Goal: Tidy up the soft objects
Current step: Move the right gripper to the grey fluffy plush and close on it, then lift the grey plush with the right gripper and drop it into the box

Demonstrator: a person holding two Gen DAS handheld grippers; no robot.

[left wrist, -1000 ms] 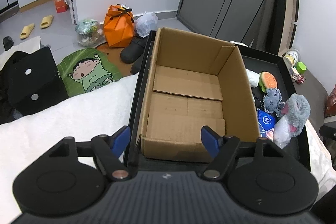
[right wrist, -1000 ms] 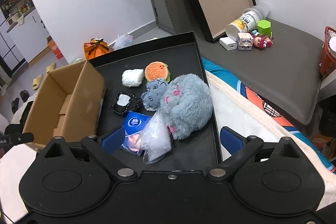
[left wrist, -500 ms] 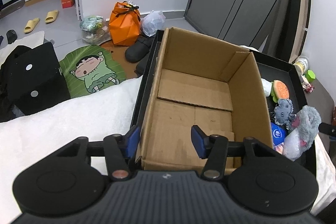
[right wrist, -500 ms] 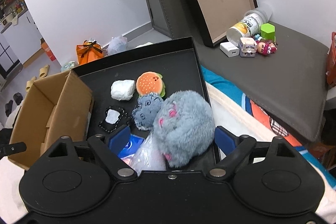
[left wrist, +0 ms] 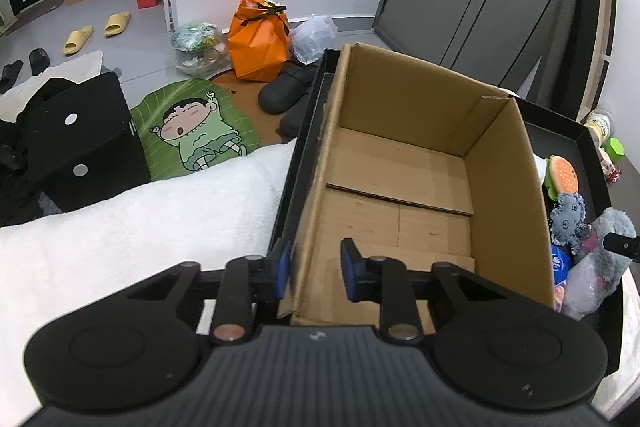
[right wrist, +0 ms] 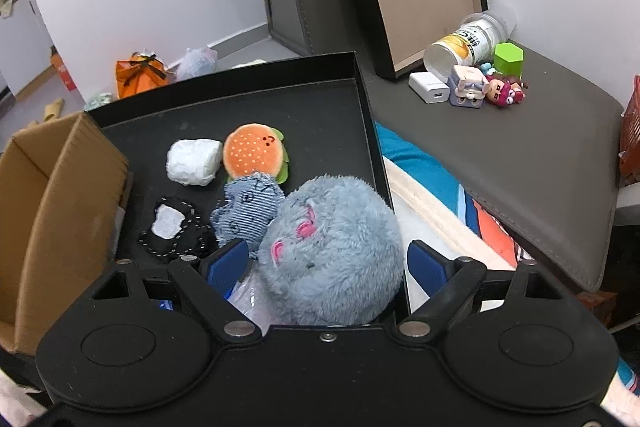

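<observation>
Currently: left claw (left wrist: pixel 312 269) closing astride cardboard box (left wrist: pixel 420 187) near-left wall; right claw (right wrist: pixel 326 267) wide open around grey plush (right wrist: pixel 336 251), ungripped; next: squeeze, lift into box

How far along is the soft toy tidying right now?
Nothing is packed yet: the cardboard box is empty. In hand: left gripper closing over the box's wall, right gripper open around the grey plush. Burger toy and others wait on the tray.

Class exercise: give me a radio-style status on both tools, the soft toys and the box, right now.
Left tool closing astride cardboard box wall. Right tool open around grey plush, not gripping. Box empty. Clear bag lies under plush.
</observation>
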